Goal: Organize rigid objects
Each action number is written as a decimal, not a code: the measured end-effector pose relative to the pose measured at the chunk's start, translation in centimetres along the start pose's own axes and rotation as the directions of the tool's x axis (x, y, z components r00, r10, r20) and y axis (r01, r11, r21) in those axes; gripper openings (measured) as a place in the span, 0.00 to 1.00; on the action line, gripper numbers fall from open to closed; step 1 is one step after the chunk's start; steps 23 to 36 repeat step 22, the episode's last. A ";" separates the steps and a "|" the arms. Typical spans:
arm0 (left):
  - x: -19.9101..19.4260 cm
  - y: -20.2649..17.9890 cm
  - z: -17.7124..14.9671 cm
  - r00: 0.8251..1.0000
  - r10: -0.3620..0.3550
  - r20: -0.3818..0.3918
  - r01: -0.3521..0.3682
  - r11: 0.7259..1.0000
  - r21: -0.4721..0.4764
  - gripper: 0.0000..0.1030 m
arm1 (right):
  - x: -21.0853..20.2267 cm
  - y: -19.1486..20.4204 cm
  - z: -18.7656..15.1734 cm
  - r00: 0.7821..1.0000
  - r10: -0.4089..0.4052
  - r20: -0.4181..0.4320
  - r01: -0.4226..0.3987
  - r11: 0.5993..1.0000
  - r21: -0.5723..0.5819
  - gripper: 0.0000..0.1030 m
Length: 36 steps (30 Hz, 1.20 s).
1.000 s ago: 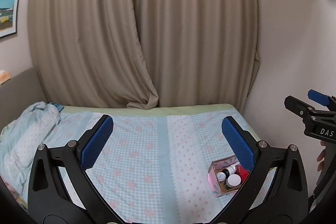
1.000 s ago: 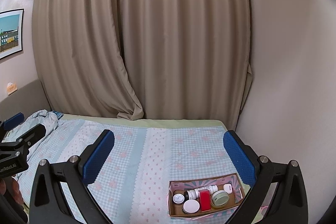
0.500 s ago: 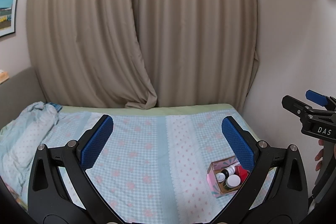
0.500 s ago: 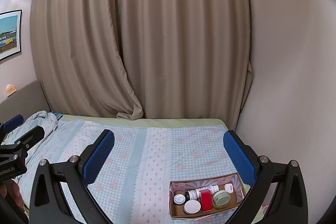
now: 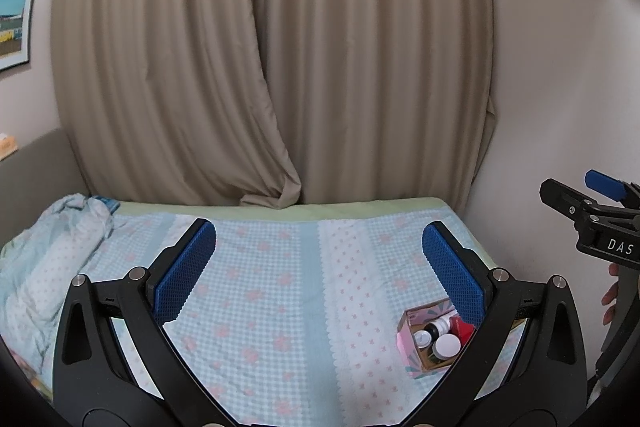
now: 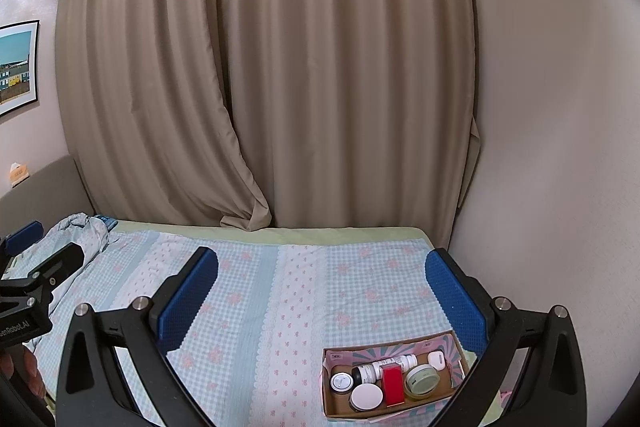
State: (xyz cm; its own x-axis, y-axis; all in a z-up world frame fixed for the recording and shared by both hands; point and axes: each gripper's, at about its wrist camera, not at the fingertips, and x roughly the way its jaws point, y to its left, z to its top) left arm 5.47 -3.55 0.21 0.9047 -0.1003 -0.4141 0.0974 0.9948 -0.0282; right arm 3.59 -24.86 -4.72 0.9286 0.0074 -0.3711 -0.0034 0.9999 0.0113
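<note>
1. Two grippers are hovering above a bed point(image 6: 256, 307) covered in a blue checked sheet with pink flowers; both are standing wide open, holding nothing between their blue pads.
2. Lying on the sheet near the bed's right edge, close to the wall, a shallow cardboard box point(image 6: 400, 347) with pink patterned sides is holding the rigid objects. Its long axis is running left to right in the right wrist view, tilting slightly up toward the right.
3. Inside it, a white bottle point(image 6: 384, 367) with a dark cap is lying on its side, its long axis following the box's, cap end pointing left.
4. Sitting in front of the bottle, a red rectangular item point(image 6: 393, 385) is pointing its long axis toward the camera, across the bottle's.
5. Round containers are filling the rest: a small white-capped jar point(image 6: 341, 382) at the left end, a white lid point(image 6: 366, 397) beside it, a pale green tin point(image 6: 421, 380) right of the red item, and a small white piece point(image 6: 436, 361) toward the far right corner.
6. The right gripper point(image 6: 320, 303) is facing the box from above, the box lying below and toward its right finger, clear of both pads.
7. The left gripper point(image 5: 320, 271) is seeing the same box point(image 5: 408, 343) low on its right, partly hidden behind its right finger point(image 5: 452, 271).
8. Beige curtains point(image 6: 280, 67) are hanging behind the bed, and a crumpled blanket point(image 5: 44, 259) is lying at its left end.
</note>
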 end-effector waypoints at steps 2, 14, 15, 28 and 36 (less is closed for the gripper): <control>0.0 0.0 -0.1 1.000 -0.009 0.004 0.009 1.000 -0.003 1.00 | 0.0 0.0 0.0 1.000 0.000 -0.001 0.000 1.000 0.000 1.00; 0.4 -0.8 -0.4 1.000 0.018 0.021 -0.019 1.000 0.010 1.00 | 0.3 0.2 0.1 1.000 -0.008 -0.003 0.008 1.000 0.004 1.00; 0.3 -0.9 -0.4 0.999 0.017 0.029 -0.017 1.000 0.006 1.00 | 0.3 0.1 0.1 1.000 -0.007 -0.001 0.007 1.000 0.004 1.00; 0.4 -0.8 -0.4 0.998 0.025 0.059 -0.025 1.000 0.006 1.00 | 0.5 0.2 0.2 1.000 -0.014 -0.001 0.014 1.000 0.003 1.00; 0.4 -0.8 -0.4 0.998 0.025 0.059 -0.025 1.000 0.006 1.00 | 0.5 0.2 0.2 1.000 -0.014 -0.001 0.014 1.000 0.003 1.00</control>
